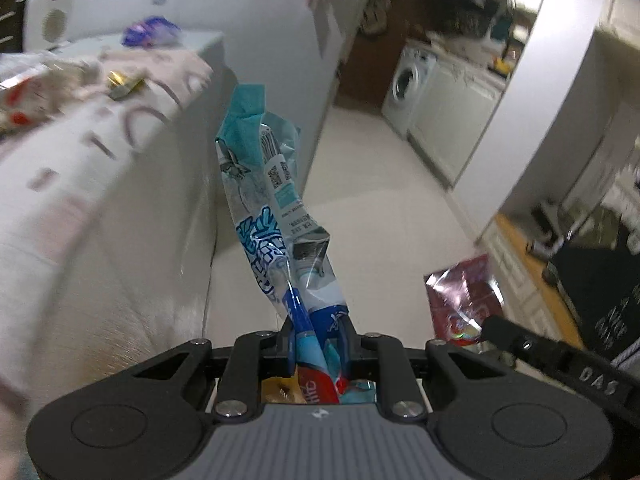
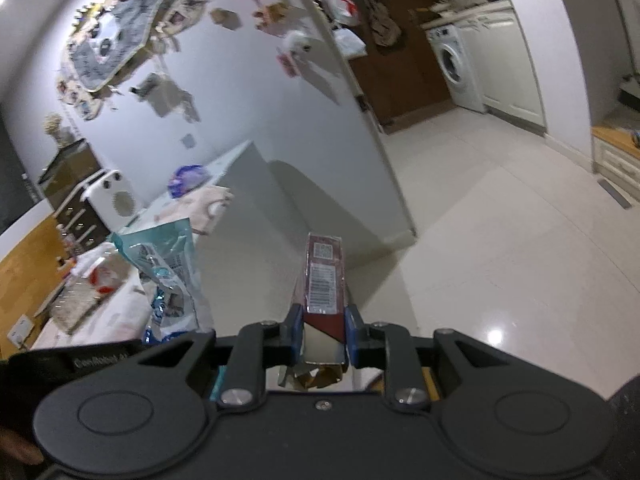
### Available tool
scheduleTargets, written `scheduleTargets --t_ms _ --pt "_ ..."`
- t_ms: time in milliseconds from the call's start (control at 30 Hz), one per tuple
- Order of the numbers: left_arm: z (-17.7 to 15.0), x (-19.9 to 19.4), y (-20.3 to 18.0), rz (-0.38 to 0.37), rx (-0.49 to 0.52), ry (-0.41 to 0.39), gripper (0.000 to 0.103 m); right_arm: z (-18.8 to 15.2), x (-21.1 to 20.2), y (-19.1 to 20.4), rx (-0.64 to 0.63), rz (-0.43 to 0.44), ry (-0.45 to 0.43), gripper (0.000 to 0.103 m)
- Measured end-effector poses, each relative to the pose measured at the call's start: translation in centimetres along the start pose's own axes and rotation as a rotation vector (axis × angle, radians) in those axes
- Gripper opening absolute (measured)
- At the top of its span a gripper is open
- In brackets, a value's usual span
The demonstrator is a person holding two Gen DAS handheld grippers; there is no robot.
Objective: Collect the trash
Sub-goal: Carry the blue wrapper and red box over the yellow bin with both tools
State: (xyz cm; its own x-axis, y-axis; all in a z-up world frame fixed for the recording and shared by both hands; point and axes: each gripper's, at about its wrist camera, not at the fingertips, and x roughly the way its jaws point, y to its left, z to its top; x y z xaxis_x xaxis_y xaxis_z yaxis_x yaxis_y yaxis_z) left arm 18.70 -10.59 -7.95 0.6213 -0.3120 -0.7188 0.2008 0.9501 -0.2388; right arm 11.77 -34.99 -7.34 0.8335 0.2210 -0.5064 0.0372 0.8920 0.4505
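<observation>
left gripper clamps a blue wrapper, right gripper a dark red packet — both picked, neither binned; more litter sits on the table.

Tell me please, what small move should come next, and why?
Probably carry both pieces on to a bin; none shows in either view. The left gripper is shut on a blue wrapper, the right gripper on a dark red packet. More litter lies on the table.
</observation>
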Motion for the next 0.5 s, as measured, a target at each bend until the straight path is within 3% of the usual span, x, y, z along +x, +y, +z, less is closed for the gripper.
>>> scheduleTargets --t_ms 300,500 --pt "-1.2 12.1 -1.7 0.063 0.092 0.186 0.021 -1.7 4.8 -5.9 0.079 -0.09 0.102 0.022" --pt "-3.4 20.6 -0.9 0.081 0.149 0.355 0.021 -3.2 9.5 -9.4 0.112 -0.151 0.183 0.022"
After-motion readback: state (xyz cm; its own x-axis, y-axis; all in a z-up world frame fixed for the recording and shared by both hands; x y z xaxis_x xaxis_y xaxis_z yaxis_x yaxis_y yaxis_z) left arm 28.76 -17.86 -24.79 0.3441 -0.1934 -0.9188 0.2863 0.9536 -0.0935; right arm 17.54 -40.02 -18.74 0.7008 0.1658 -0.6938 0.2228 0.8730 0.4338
